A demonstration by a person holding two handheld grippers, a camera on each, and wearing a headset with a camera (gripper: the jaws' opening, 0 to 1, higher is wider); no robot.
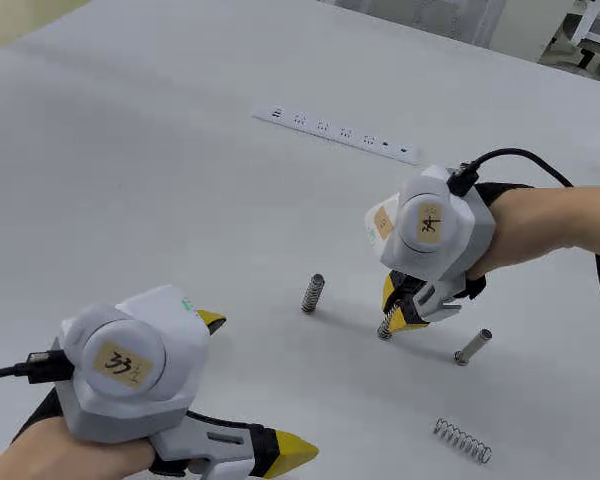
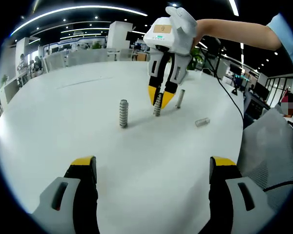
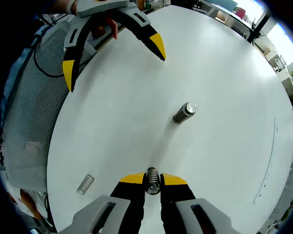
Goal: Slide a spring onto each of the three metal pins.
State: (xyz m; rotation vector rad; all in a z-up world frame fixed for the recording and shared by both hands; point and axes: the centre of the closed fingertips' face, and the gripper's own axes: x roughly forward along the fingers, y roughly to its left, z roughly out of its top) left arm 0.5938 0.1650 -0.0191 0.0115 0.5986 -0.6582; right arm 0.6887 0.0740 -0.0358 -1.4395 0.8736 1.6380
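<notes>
Left gripper (image 1: 250, 386) sits nearest, bottom left in the head view, jaws spread wide with nothing between them. Right of it on the white table (image 1: 160, 180) stands the left pin (image 1: 312, 292), upright, with a spring already over it. Next comes the right gripper (image 1: 410, 305), pointing down, jaws pinched on the middle spring (image 2: 157, 105). In the head view the gripper body covers most of that grip. The right gripper view looks straight down on it: yellow tips touch the coil on both sides, with the middle pin (image 3: 152, 174) end-on inside. The left gripper view gives the side-on look, with the coil partway down the pin. Further right stands the bare pin (image 1: 473, 346). The loose spring (image 1: 462, 440) lies flat, front right. A power strip (image 1: 338, 133) lies at the far side.
</notes>
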